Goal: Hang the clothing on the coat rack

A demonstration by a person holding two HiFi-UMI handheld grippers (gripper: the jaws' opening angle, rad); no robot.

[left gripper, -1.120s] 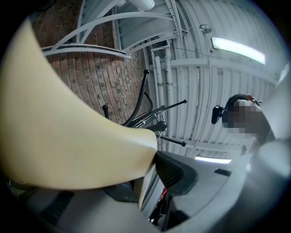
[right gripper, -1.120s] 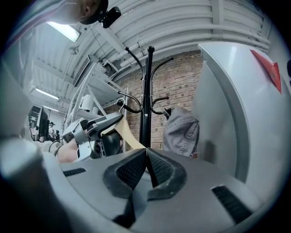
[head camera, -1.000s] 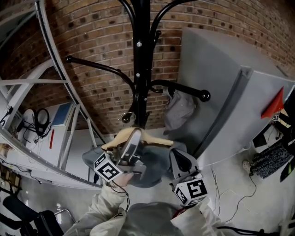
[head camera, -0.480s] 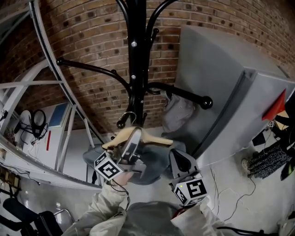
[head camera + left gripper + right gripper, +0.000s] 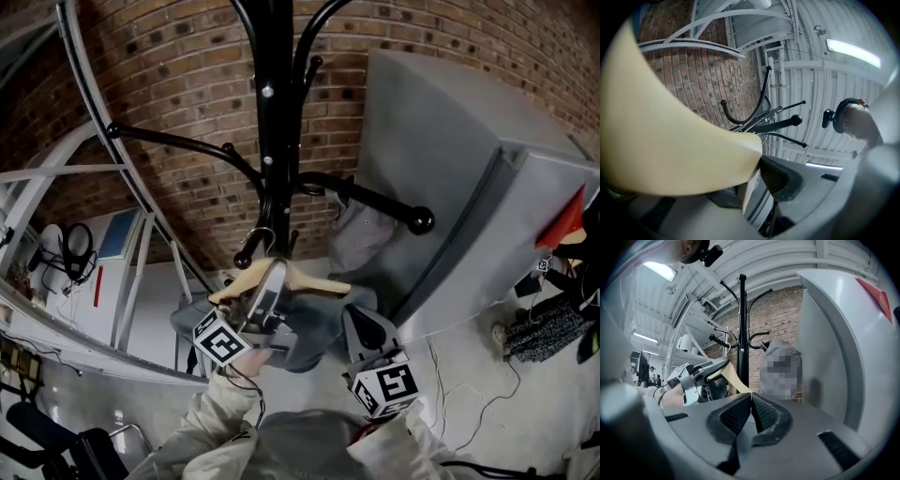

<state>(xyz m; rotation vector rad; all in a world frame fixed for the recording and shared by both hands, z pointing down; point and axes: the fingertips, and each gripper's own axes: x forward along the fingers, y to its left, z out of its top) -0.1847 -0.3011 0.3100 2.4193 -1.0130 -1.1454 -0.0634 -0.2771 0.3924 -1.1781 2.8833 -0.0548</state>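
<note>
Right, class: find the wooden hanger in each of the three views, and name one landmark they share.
Head view: wooden hanger lower centre, beneath the black coat rack.
Left gripper view: the hanger fills the left half, close up.
Right gripper view: pale strip just left of centre.
Shared landmark: the coat rack.

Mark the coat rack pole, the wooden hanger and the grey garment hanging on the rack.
coat rack pole (image 5: 275, 112), head view, on the black upright.
wooden hanger (image 5: 314, 281), head view, on its bare wooden arm.
grey garment (image 5: 364, 230), head view, middle of the hanging cloth.
</note>
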